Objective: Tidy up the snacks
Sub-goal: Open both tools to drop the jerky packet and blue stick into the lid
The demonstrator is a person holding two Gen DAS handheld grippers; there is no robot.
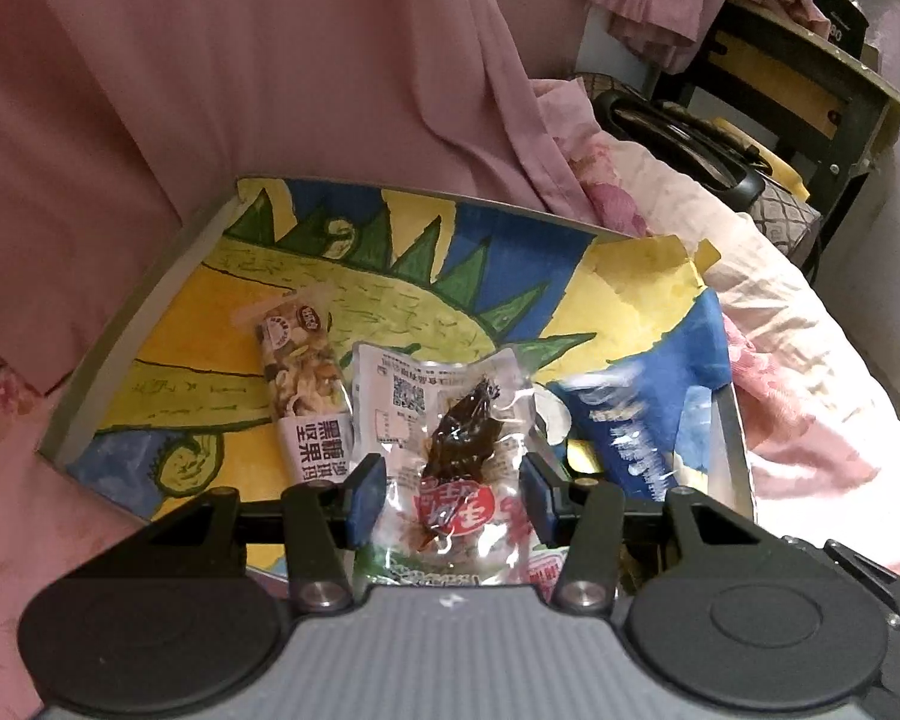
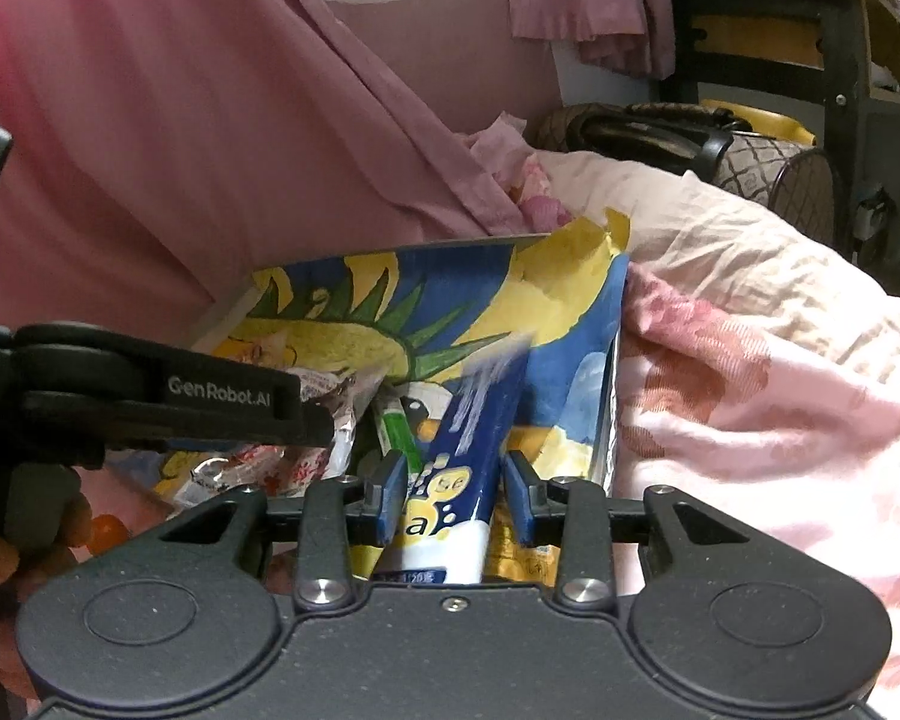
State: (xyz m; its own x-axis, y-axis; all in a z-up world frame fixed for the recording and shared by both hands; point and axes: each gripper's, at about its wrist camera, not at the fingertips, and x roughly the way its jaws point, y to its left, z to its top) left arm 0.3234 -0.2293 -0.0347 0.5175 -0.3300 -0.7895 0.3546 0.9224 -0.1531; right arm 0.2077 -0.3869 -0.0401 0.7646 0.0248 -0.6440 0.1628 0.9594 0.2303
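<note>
A clear snack packet (image 1: pixel 450 438) with a dark piece inside and red print lies between the blue pads of my left gripper (image 1: pixel 453 495), whose jaws stand wide on either side of it. A nut bar packet (image 1: pixel 306 372) lies just left of it on the painted board (image 1: pixel 168 324). My right gripper (image 2: pixel 453 495) has its jaws apart around a blue and white snack bag (image 2: pixel 471 444), which also shows in the left wrist view (image 1: pixel 636 420). Whether the pads touch either packet I cannot tell. The left gripper's arm (image 2: pixel 150 396) crosses the right wrist view.
The board rests on a pink floral bedcover (image 2: pixel 750 390). A pink curtain (image 1: pixel 270 90) hangs behind. A dark patterned bag (image 1: pixel 690 144) and a black-framed desk (image 1: pixel 810 78) stand at the back right. More small packets (image 2: pixel 258 462) lie at the board's near edge.
</note>
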